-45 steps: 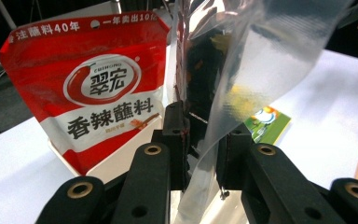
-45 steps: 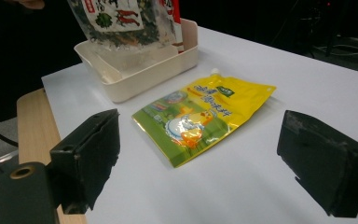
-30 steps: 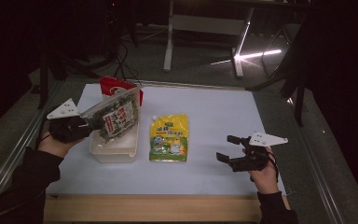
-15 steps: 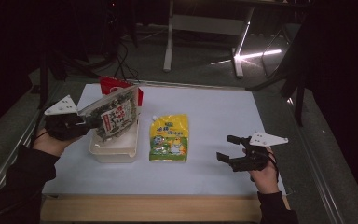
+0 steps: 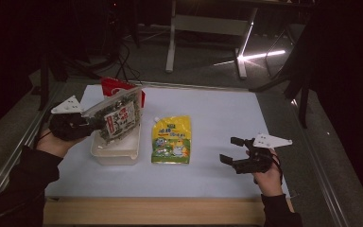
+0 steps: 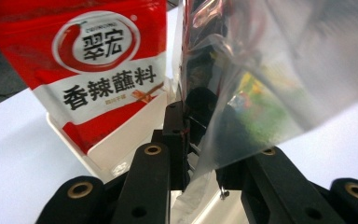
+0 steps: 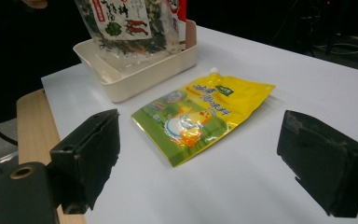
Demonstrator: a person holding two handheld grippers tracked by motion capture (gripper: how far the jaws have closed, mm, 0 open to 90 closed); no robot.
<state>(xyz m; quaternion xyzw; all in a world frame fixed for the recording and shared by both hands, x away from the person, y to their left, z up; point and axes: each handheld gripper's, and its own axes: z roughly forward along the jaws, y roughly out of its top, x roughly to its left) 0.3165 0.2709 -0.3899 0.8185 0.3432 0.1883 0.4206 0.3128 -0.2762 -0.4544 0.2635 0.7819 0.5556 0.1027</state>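
- Left gripper (image 5: 92,124) clamped on one edge of a clear plastic bag of dark green dried vegetables with a white printed label (image 5: 117,118); jaws narrow, the film pinched between the pads in the left gripper view (image 6: 200,154).
- Bag held off the surface, tilted, its free end up and toward the far edge, hanging over the shallow cream rectangular plastic tray (image 5: 116,152). Can't tell whether the lowest corner touches the tray.
- Tray sits near the left edge of the white worktop (image 5: 217,118), about midway between near and far edge.
- Red-and-white printed sauce pouch (image 5: 112,87) stands upright at the tray's far end; in the left gripper view (image 6: 105,70) it rises from inside the far wall of the tray, just beside the held bag.
- Yellow-and-green flat spouted pouch (image 5: 172,140) lies flat on the worktop just right of the tray, apart from it, spout toward the far edge.
- Right gripper (image 5: 232,151) low near the near right corner of the worktop, jaws wide apart with nothing between them, pointing left toward the yellow pouch (image 7: 200,116), well apart from it.
- Light wooden strip (image 5: 151,212) runs along the near edge of the worktop.
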